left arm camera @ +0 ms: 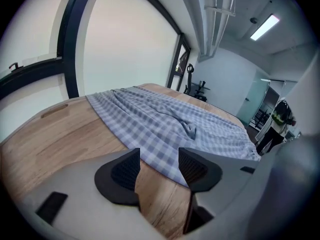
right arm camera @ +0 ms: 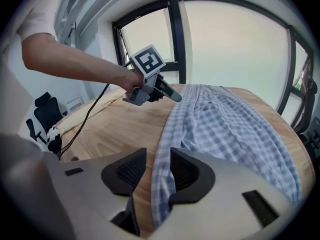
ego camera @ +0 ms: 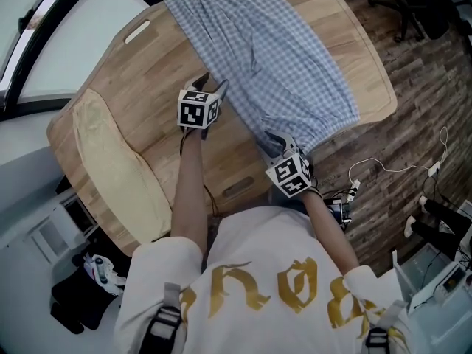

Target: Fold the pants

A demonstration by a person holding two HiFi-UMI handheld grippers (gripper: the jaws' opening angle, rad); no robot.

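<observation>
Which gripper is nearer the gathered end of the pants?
Right. The right gripper sits at the gathered end of the pants, cloth edge between its open jaws. The left gripper is farther up the side edge, open over the table.

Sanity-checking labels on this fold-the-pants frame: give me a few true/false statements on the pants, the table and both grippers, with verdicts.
1. The pants are blue-and-white checked. True.
2. The pants lie on a wooden table. True.
3. The fingers of the left gripper are clamped shut. False: they stand apart at the pants' edge and grip nothing.
4. The yellow cloth lies on top of the pants. False: it lies on the table, apart from the pants.
5. The pants' edge runs between the fingers of the right gripper. True.
</observation>
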